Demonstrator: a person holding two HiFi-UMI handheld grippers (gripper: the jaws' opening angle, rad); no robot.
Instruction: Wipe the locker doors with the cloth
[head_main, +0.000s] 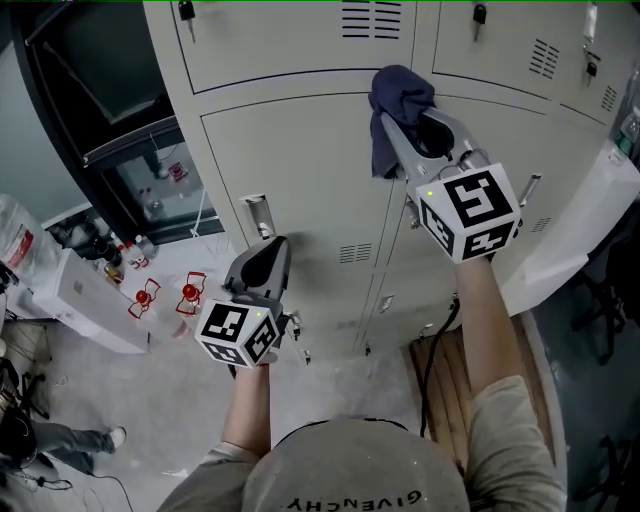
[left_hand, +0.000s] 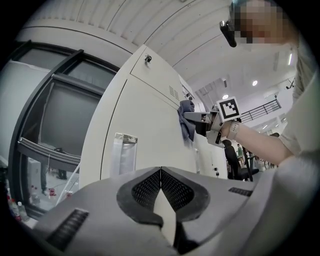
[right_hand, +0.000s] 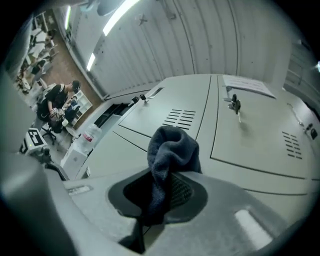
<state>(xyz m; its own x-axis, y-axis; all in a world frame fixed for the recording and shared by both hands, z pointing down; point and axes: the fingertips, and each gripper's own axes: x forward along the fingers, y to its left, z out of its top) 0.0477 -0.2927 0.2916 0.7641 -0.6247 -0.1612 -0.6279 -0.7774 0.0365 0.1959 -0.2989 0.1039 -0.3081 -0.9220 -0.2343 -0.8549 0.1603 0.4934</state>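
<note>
A dark blue cloth (head_main: 396, 112) is bunched in my right gripper (head_main: 420, 128), which is shut on it and presses it against a cream locker door (head_main: 300, 170) near that door's top right corner. The right gripper view shows the cloth (right_hand: 167, 165) standing up between the jaws, over the locker doors (right_hand: 250, 135). My left gripper (head_main: 262, 262) is lower and to the left, shut with nothing in it, close to the door's handle (head_main: 257, 215). In the left gripper view the cloth (left_hand: 187, 119) and the right gripper (left_hand: 200, 121) appear farther along the locker door (left_hand: 150, 135).
Upper locker doors carry keys (head_main: 479, 15) and vents (head_main: 370, 18). A dark glass cabinet (head_main: 110, 130) stands left of the lockers. Low at the left sits a white box (head_main: 95, 295) with bottles, and red items (head_main: 165, 295) lie on the floor. Wooden flooring (head_main: 450, 385) and a cable lie at the right.
</note>
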